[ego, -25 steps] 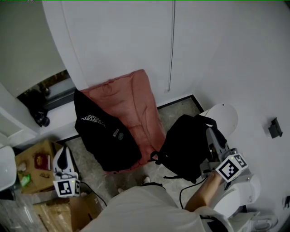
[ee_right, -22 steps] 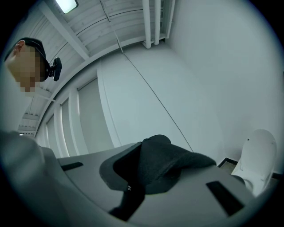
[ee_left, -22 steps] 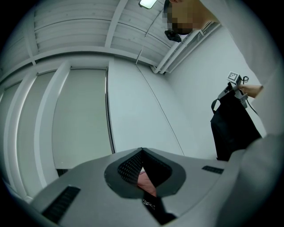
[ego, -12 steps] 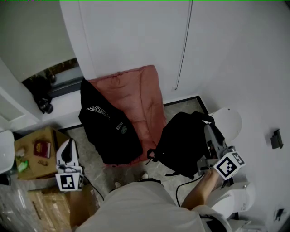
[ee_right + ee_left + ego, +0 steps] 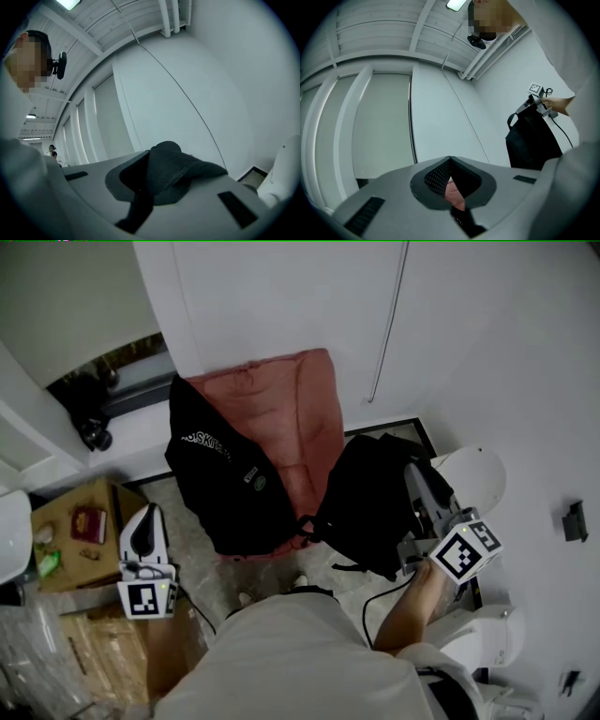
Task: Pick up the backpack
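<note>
Under the tips of the right tongs point(image 5: 415, 476), in the head view, the black backpack point(image 5: 364, 512) hung by its top. The left tongs point(image 5: 145, 526) were far off on the other side, just beside a brown box point(image 5: 70, 554). A pink mat point(image 5: 291, 418) and a black cloth with white letters point(image 5: 225, 493) lay between the two tongs.

The left gripper view showed the left tongs point(image 5: 450, 161) pressed together with nothing in them. The backpack point(image 5: 532, 140) dangled well off to their right.

The right gripper view showed the right tongs point(image 5: 161, 178) clamped tight on a dark fold of the backpack point(image 5: 176, 168).

The bag looked off the floor, so the lift seemed nearly done. To do it well, the person should hold the squeeze tight and the right tongs level. Slow moves would stop the floppy bag from swinging or slipping. The free left tongs could prop it from below if it sagged.
</note>
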